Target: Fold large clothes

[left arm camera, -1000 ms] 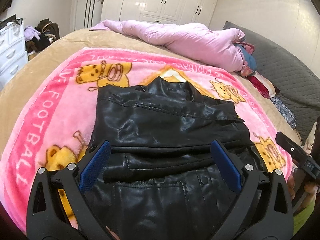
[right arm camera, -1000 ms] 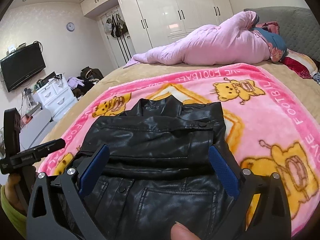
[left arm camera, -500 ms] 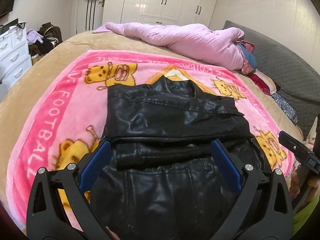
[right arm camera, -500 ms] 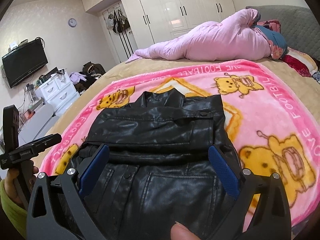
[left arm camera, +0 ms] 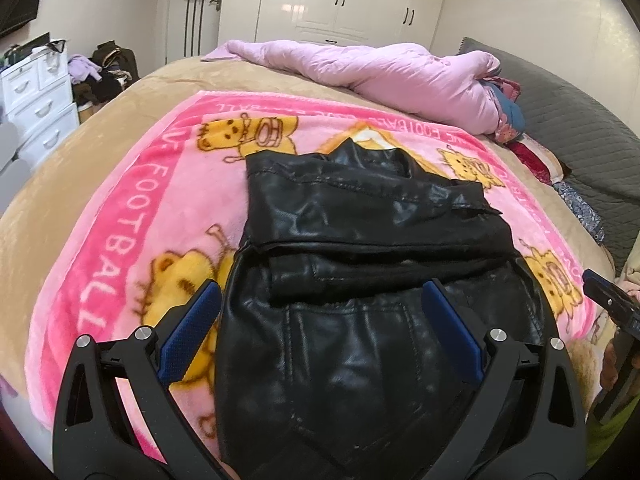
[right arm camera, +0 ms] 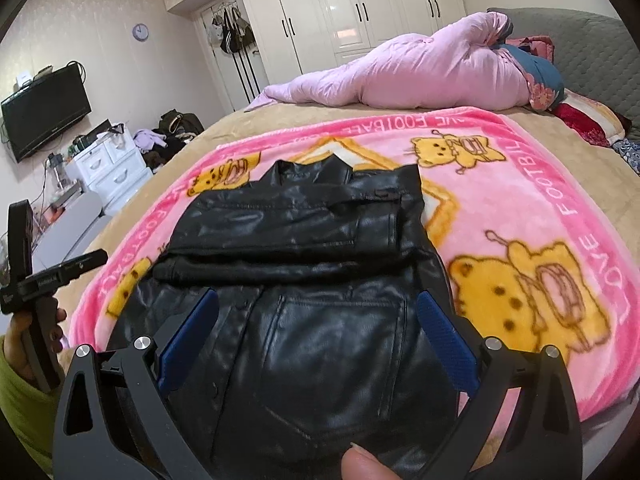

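Observation:
A black leather jacket [left arm camera: 360, 240] [right arm camera: 304, 248] lies on a pink cartoon blanket [left arm camera: 120, 216] [right arm camera: 520, 184], its sleeves folded across the body and the collar pointing away from me. My left gripper [left arm camera: 320, 300] hovers open over the jacket's near hem, blue pads wide apart and nothing between them. My right gripper [right arm camera: 316, 308] is open too, above the lower pocket area. Each view catches the other gripper at its edge: the right one [left arm camera: 612, 308] and the left one [right arm camera: 52, 276], both held by a hand. A fingertip [right arm camera: 364, 460] shows at the bottom of the right wrist view.
The blanket covers a tan bed [left arm camera: 48, 176]. A pink quilt [left arm camera: 380, 76] [right arm camera: 420, 72] is bunched at the far side beside a grey headboard [left arm camera: 576, 112]. White drawers [left arm camera: 36, 96] and a clothes pile stand left; a wall TV [right arm camera: 44, 112] and wardrobes [right arm camera: 360, 4] lie beyond.
Both grippers have drawn back toward me and the jacket's hem, so more of the lower jacket fills the foreground. The jacket itself has not moved.

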